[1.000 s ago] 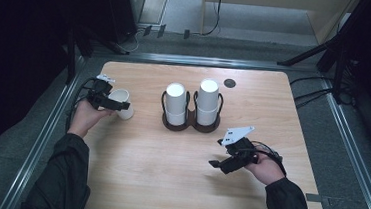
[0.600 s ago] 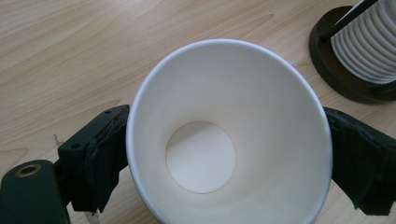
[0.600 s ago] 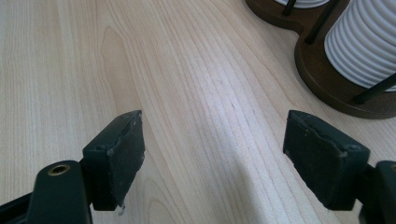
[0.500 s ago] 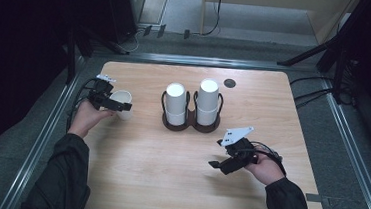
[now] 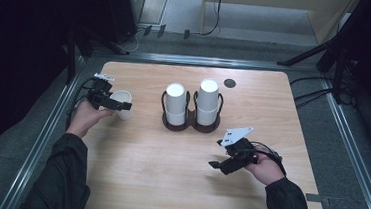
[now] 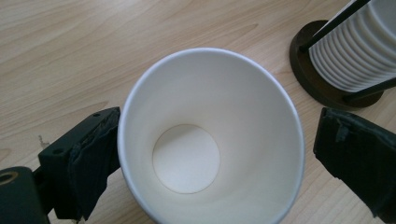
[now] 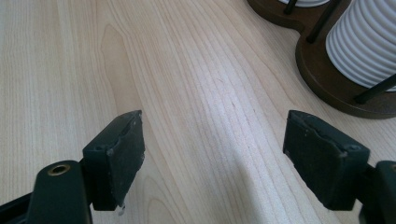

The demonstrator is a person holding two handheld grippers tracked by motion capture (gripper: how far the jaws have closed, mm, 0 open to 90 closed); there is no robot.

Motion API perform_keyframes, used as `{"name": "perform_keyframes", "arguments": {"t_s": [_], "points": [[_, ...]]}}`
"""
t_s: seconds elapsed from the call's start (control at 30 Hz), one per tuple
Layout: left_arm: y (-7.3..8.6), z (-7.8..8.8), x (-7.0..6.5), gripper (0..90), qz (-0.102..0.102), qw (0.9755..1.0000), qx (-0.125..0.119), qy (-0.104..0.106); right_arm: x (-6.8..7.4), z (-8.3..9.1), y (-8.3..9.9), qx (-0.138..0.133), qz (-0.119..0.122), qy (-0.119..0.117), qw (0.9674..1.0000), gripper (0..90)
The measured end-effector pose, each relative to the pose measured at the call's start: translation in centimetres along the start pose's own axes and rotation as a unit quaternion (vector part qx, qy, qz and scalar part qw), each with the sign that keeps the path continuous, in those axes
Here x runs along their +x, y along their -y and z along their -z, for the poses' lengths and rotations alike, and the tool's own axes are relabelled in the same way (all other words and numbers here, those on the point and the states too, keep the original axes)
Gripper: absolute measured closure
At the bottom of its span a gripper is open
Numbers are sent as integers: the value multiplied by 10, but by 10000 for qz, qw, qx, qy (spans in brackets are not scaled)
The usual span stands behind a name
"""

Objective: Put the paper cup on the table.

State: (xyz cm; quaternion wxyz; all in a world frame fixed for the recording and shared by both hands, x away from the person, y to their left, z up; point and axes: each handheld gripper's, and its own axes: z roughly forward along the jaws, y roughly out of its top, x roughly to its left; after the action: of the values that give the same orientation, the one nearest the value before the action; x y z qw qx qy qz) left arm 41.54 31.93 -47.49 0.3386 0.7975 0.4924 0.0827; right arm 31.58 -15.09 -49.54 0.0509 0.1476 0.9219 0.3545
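A white paper cup (image 5: 122, 98) stands upright on the wooden table (image 5: 133, 170) at the left. My left gripper (image 5: 123, 104) reaches around it from the left. In the left gripper view the empty cup (image 6: 210, 140) sits between the jaws of the left gripper (image 6: 219, 135), which have just been opening. One pad (image 6: 93, 154) is at the cup's wall and the other pad (image 6: 355, 154) stands clear of it. My right gripper (image 5: 217, 154) hovers low at the front right. In the right gripper view the right gripper (image 7: 212, 149) is open over bare wood.
A dark brown two-place holder (image 5: 190, 127) stands mid-table with two stacks of white cups (image 5: 176, 104) (image 5: 208, 101); its base (image 7: 327, 88) shows in the right gripper view. A small black disc (image 5: 230, 83) lies behind it. Metal rails edge the table.
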Motion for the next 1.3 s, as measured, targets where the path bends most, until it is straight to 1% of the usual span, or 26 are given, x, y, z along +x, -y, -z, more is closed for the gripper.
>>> {"name": "perform_keyframes", "arguments": {"t_s": [0.13, 0.2, 0.37, 0.4, 0.5, 0.57, 0.6, 0.63, 0.67, 0.8, 0.87, 0.9, 0.93, 0.97, 1.07, 1.13, 1.2, 1.3], "points": [[-1, 5, -1, 22, 8, 10000, -56, 12, 0, 0, 0, 12, -3, 4, 10000, 207], [-2, 9, -4, 22, -38, 9999, -101, -1, 0, 0, 0, 22, 0, 4, 10000, 207], [-4, 15, -7, 22, -49, 9998, -211, 18, 0, 0, 0, 35, 21, -2, 10000, 207], [-4, 17, -7, 22, -7, 9996, -277, 23, 0, 0, 0, 27, 16, -3, 10000, 207], [-4, 21, -6, 22, 49, 9997, -244, 24, 0, 0, 0, 21, 23, 12, 10000, 208], [-5, 30, -6, 22, 64, 9992, -381, 40, 0, 0, 0, 33, 5, 17, 10000, 207], [-5, 30, -6, 22, 64, 9992, -381, 40, 0, 0, 0, 32, 6, 18, 10000, 207], [-7, 35, -7, 23, 47, 9991, -424, 80, -1, 0, 0, 42, 3, 14, 10000, 207], [-7, 37, -9, 23, 15, 9990, -442, 59, -1, 0, 0, 46, -1, 15, 10000, 207], [-9, 42, -13, 23, -44, 9991, -424, 43, -1, 0, -1, 32, 4, 21, 10000, 207], [-10, 46, -18, 23, -102, 9991, -400, 54, -2, 0, -1, 22, 19, 28, 10000, 207], [-10, 46, -18, 23, -102, 9991, -400, 54, -2, 0, -1, 21, 34, 38, 10000, 207], [-11, 48, -22, 24, -131, 9991, -396, 82, -2, 0, -2, 29, 29, 27, 10000, 207], [-11, 48, -22, 25, -131, 9991, -396, 82, -2, 0, -2, 29, 29, 27, 10000, 207], [-13, 53, -33, 55, -178, 9986, -426, 251, -3, -1, -3, 24, 39, 40, 10000, 207], [-14, 57, -39, 66, -264, 9981, -461, 303, -4, -1, -4, 23, 30, 26, 10000, 207], [-15, 59, -45, 69, -345, 9980, -462, 254, -4, -1, -5, 43, 24, 27, 10000, 207], [-15, 61, -52, 69, -385, 9979, -462, 248, -5, -1, -6, 25, 46, 16, 10000, 207]]}}
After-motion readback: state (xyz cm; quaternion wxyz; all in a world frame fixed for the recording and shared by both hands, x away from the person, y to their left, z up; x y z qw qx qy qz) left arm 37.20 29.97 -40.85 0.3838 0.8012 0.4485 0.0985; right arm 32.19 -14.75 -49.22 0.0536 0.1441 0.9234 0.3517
